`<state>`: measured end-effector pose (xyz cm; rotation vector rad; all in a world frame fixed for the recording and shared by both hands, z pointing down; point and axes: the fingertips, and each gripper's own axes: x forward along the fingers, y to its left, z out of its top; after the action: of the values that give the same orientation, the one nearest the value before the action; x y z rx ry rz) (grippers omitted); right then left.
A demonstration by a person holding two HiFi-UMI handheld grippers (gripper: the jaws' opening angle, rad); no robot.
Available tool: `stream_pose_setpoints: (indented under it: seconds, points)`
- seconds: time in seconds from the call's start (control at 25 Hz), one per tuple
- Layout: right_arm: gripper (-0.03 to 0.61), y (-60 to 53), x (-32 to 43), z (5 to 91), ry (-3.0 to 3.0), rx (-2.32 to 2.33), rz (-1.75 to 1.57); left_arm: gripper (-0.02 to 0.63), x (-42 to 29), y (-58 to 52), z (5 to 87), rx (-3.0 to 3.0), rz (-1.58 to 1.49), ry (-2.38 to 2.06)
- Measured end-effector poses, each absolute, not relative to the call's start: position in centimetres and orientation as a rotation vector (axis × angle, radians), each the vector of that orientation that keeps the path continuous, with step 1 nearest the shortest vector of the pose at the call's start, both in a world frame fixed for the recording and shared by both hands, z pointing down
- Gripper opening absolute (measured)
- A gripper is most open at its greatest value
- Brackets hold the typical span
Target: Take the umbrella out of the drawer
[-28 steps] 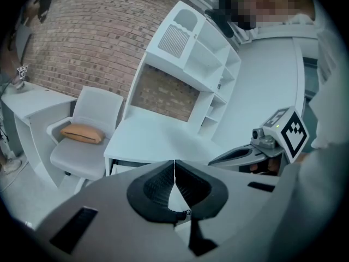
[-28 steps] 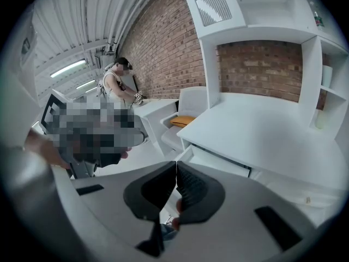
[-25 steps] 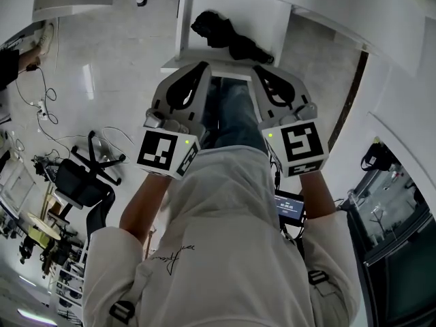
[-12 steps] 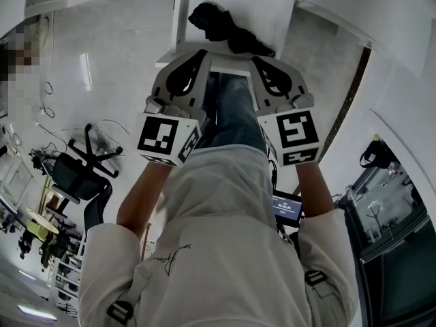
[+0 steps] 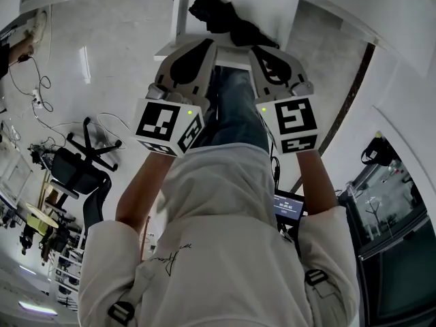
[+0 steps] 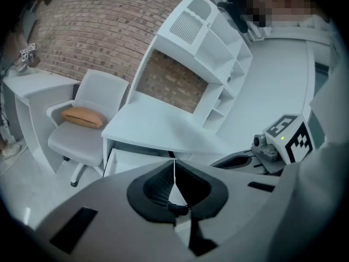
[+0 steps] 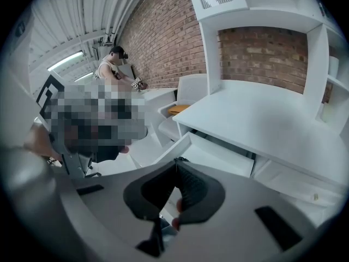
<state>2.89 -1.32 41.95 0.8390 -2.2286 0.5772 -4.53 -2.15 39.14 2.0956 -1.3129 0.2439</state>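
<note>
head view looks down over a pale sweatshirt (image 5: 218, 237) to both grippers, held side by side in front of the person. left gripper (image 5: 204, 45) and right gripper (image 5: 262, 50) point away from the body, their tips near the front edge of the open white drawer (image 5: 276, 9). the black folded umbrella (image 5: 225, 20) lies inside that drawer, just beyond both sets of tips. left gripper view shows its jaws pressed together with nothing between them, the drawer ahead and below them under a white desk (image 6: 158, 125). right gripper view likewise shows jaws closed tight and empty; a dark scrap right above the tips may be the umbrella, too small to be sure.
</note>
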Motion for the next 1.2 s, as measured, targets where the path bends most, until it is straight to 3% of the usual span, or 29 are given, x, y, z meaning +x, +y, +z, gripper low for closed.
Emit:
stream_pose_setpoints:
  seconds: [1.2]
  points:
    - [0.027, -2.2, 1.1, 49.6, -2.179, 0.620, 0.530, 0.018, -4.2, -3.3, 46.4, 2.028, 0.395, -1.291]
